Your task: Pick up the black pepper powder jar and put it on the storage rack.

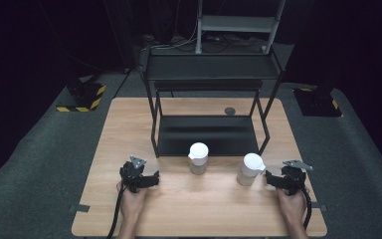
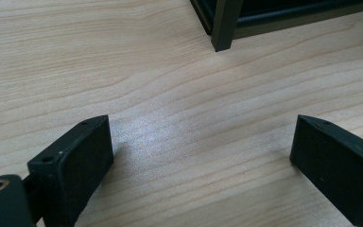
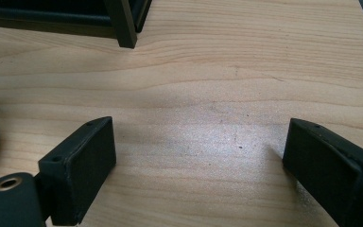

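Each tool, left tool point(image 1: 151, 178) and right tool point(image 1: 270, 179), is resting wide-jawed, gripping nothing, on the bench point(image 1: 129, 124). Two white-lidded jars, left jar point(image 1: 198, 158) and right jar point(image 1: 250, 169), are standing between them, contents unclear. No writing is showing.

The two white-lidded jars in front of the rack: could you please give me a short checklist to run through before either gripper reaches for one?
1. Left gripper jaws open, nothing between them: ok.
2. Right gripper jaws open, nothing between them: ok.
3. Left jar upright, lid on: ok.
4. Right jar upright, lid on, close beside the right gripper: ok.
5. Rack's lower shelf free behind the jars: ok.
6. Lids screwed tight: cannot tell.
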Action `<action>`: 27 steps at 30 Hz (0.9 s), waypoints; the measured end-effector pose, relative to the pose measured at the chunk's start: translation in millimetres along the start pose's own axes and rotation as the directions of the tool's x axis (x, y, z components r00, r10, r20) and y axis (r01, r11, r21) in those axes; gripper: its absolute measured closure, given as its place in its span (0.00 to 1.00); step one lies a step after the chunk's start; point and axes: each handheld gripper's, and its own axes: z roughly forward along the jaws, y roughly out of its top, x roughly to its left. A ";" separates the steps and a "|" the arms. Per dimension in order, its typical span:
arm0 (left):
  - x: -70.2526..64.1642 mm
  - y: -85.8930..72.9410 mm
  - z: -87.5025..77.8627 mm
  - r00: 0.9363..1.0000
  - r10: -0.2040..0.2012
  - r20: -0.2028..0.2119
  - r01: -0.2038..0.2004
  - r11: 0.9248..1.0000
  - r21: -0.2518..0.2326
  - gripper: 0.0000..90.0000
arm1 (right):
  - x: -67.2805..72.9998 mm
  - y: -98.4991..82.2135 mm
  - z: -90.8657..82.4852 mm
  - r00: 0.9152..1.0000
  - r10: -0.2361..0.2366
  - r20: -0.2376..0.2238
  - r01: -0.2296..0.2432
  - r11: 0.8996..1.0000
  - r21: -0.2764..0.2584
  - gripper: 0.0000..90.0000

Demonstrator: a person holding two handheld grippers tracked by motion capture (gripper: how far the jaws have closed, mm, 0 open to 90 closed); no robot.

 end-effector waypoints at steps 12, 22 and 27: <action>-0.2 4.3 1.6 1.000 0.009 0.009 -0.009 1.000 0.019 0.02 | 0.0 0.1 0.0 1.000 0.000 0.000 0.000 1.000 0.000 0.11; -4.3 11.9 -10.1 0.997 0.037 0.071 -0.040 0.999 0.034 0.03 | -0.2 0.0 0.0 1.000 0.000 -0.001 0.000 1.000 0.000 0.11; -11.3 16.3 -9.2 0.989 0.082 0.122 -0.088 0.995 0.049 0.02 | -0.3 0.0 0.0 1.000 0.000 -0.001 0.000 1.000 0.000 0.11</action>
